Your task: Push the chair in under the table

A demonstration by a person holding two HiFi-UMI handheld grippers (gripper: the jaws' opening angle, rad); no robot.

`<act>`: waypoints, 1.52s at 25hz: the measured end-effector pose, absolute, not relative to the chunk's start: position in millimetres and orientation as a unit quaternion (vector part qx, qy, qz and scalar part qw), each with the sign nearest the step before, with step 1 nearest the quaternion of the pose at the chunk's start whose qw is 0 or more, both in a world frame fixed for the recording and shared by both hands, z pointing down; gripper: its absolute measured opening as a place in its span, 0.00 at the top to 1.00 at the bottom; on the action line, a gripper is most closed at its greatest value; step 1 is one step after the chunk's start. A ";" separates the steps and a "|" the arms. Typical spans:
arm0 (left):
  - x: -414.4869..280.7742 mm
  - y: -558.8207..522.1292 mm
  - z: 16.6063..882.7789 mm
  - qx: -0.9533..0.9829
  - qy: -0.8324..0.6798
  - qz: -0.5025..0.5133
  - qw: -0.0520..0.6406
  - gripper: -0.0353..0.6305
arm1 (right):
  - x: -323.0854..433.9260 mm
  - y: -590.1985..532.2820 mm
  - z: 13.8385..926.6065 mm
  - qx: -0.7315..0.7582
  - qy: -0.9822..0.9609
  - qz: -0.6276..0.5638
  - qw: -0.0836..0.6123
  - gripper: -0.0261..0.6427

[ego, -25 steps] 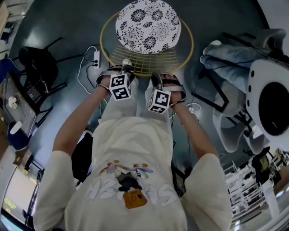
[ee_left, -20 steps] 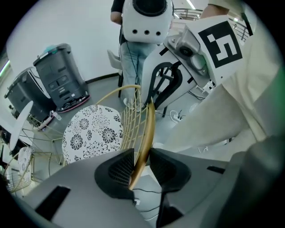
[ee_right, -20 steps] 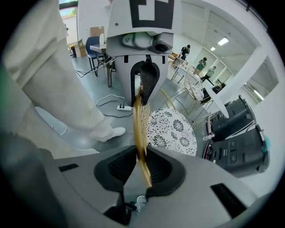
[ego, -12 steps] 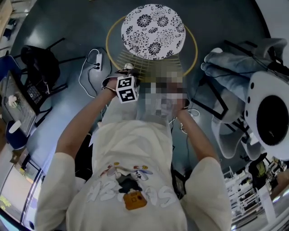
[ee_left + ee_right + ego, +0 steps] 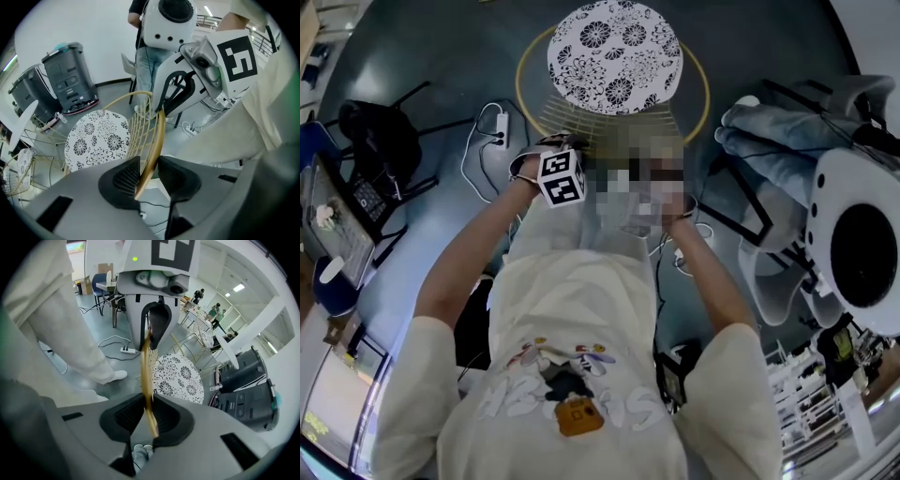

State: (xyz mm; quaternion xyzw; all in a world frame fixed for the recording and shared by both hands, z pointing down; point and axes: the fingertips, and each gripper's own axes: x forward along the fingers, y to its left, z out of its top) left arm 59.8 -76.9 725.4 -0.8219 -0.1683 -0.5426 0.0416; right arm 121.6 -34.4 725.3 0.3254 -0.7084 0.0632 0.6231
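Observation:
The chair has a gold wire frame [image 5: 528, 70] and a round black-and-white floral cushion [image 5: 614, 54]; it stands on the grey floor in front of me. My left gripper [image 5: 555, 148] reaches down to the chair's back, its marker cube [image 5: 562, 176] on top. In the left gripper view the gold back rim [image 5: 154, 140] runs between the pads of the left gripper [image 5: 149, 176], which press on it. My right gripper [image 5: 149, 414] has just been closing its jaws and grips the same rim [image 5: 147, 371]. A mosaic patch hides it in the head view.
A power strip [image 5: 500, 127] with white cables lies on the floor left of the chair. A black chair [image 5: 380, 131] and a desk [image 5: 337, 225] stand further left. A white machine [image 5: 862, 234] and draped jeans [image 5: 778, 131] are at the right. Grey bins [image 5: 70, 77] stand beyond.
Both grippers stay on the chair's back rim, and the chair has not visibly shifted. The left marker cube sits slightly further right in the picture.

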 end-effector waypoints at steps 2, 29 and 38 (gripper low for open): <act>58.0 -77.0 733.8 -0.825 -0.159 -0.540 0.040 0.77 | 121.4 -33.7 732.6 0.327 -0.706 0.056 0.626 0.86; 50.8 -22.2 734.1 -0.825 -0.131 -0.549 0.018 0.76 | 115.2 19.0 735.5 0.333 -0.692 0.033 0.639 0.86; 38.9 -14.5 735.7 -0.836 -0.132 -0.532 0.035 0.76 | 102.2 27.6 736.8 0.337 -0.681 0.018 0.650 0.87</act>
